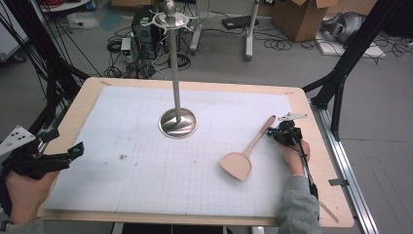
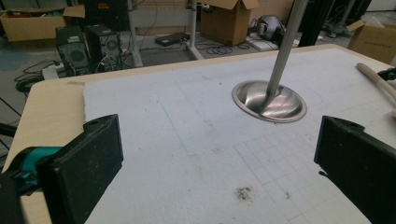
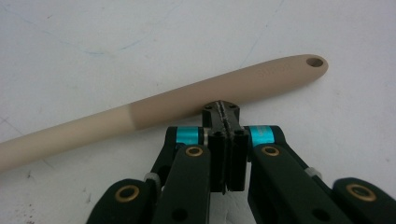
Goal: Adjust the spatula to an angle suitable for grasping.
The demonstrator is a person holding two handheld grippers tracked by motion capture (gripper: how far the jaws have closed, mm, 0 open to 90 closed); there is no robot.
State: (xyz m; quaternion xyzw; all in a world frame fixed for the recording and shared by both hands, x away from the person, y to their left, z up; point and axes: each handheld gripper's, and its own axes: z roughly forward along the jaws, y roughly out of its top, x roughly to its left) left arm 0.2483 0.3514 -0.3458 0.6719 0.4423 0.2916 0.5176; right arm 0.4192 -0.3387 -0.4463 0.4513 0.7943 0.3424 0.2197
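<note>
White foam mat (image 1: pixel 146 170) on the wooden table (image 1: pixel 83 97), steel hook stand (image 1: pixel 178 122) mid-mat, left gripper (image 1: pixel 73 151) spread idle, wooden spatula (image 1: pixel 243 156) flat right, right gripper (image 3: pixel 223 108) pressed together, nudging the handle: likely positioning step; next, open and grasp.

Black hand-held gripper (image 3: pixel 223 109), teal bands, brass screws; seemingly grey sleeve (image 1: pixel 298 207).

Place: I'm working in a lab or workshop.
Floor: loose cables (image 1: pixel 277 44), computer towers (image 2: pixel 86 46) and cardboard boxes (image 1: pixel 304 14) lie around.
Frame: black metal struts (image 1: pixel 348 53) stand beside my wooden table (image 1: pixel 73 112).
Surface: a white gridded mat (image 1: pixel 146 161).
</note>
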